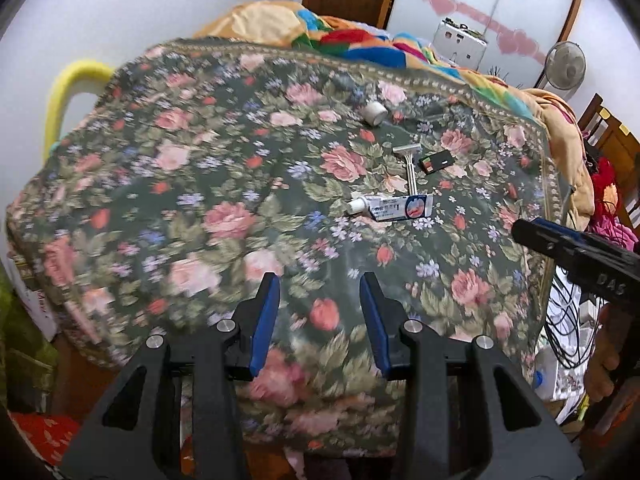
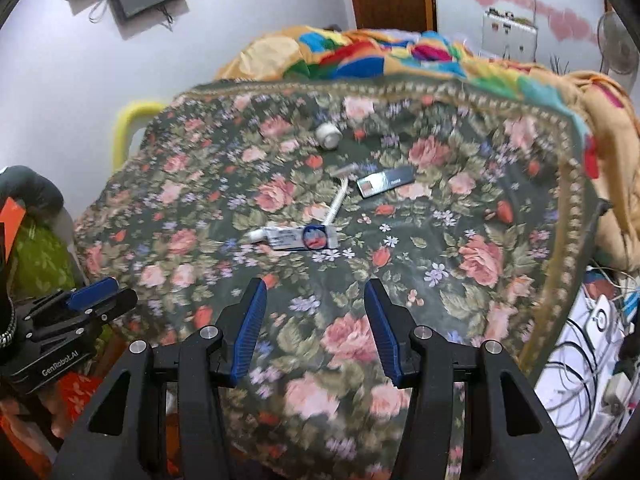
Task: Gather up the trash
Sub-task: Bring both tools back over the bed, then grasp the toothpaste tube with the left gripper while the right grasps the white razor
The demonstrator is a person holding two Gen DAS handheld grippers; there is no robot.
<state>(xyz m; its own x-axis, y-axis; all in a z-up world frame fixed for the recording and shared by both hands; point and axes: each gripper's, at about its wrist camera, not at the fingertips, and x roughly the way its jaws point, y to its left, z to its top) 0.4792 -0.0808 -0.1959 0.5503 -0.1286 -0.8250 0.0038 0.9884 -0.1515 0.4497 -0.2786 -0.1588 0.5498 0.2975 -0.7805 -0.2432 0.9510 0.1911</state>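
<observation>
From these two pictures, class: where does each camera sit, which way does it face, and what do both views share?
Left wrist: on the left gripper, facing across the floral bedspread; its open blue fingers show, and the right gripper enters at right.
Right wrist: on the right gripper, facing likewise; open fingers show, the left gripper at lower left.
Shared: toothpaste tube, razor, tape roll, dark packet.

A bed (image 1: 208, 184) under a dark floral cover (image 1: 280, 240) carries four small things near its middle: a tape roll (image 1: 375, 113) farthest back, a razor (image 1: 409, 164), a dark packet (image 1: 439, 161) just beside the razor, and a toothpaste tube (image 1: 390, 206) nearest. A bright patchwork quilt (image 1: 360, 40) is heaped behind.
</observation>
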